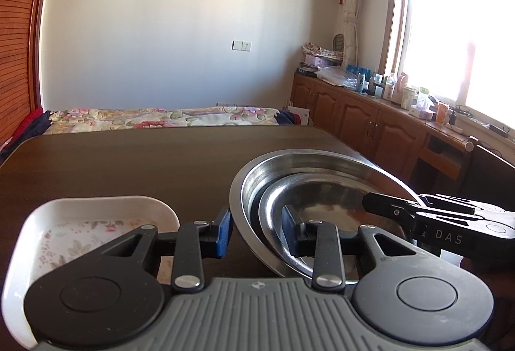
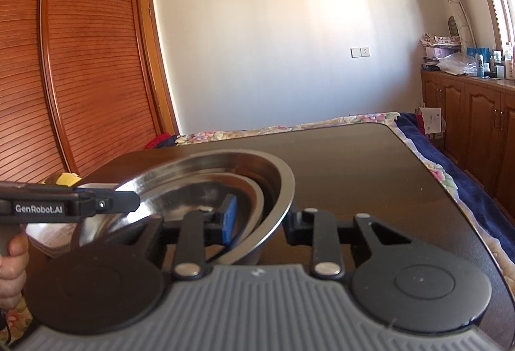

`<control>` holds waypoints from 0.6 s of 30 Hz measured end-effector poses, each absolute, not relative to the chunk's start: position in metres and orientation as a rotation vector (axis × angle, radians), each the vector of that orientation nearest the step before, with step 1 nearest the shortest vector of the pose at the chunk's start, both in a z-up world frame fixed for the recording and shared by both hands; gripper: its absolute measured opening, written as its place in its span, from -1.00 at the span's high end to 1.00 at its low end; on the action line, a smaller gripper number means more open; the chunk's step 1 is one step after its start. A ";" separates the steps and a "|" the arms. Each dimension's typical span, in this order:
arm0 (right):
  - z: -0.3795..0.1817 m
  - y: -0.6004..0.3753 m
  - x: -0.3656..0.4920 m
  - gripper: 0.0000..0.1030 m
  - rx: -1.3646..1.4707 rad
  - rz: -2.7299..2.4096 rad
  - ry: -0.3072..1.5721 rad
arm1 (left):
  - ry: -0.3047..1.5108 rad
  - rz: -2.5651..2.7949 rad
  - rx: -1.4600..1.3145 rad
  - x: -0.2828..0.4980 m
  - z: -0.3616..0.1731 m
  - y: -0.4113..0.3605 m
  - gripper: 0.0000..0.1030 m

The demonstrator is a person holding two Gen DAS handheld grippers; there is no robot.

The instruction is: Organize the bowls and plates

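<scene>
Both grippers pinch the rim of the big steel bowl, from opposite sides. The left gripper holds its left rim, the right gripper its right rim, jaws narrow. A small steel plate lies inside the bowl. The white dish sits just left of the bowl. Past the bowl, the table is bare.

Dark wooden table bears steel bowl and white floral dish.

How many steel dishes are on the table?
2: a large steel bowl on the dark table, and a smaller steel plate nested inside it. More could hide beneath.
</scene>
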State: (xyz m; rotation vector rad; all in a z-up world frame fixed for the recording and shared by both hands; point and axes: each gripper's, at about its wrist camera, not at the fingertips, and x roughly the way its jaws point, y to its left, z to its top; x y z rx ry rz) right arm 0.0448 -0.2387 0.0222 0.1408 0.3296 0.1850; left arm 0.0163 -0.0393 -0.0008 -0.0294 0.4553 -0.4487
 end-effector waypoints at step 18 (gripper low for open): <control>0.051 -0.206 0.060 0.38 0.092 0.281 0.326 | 0.436 -0.378 -0.046 0.012 0.027 0.002 0.33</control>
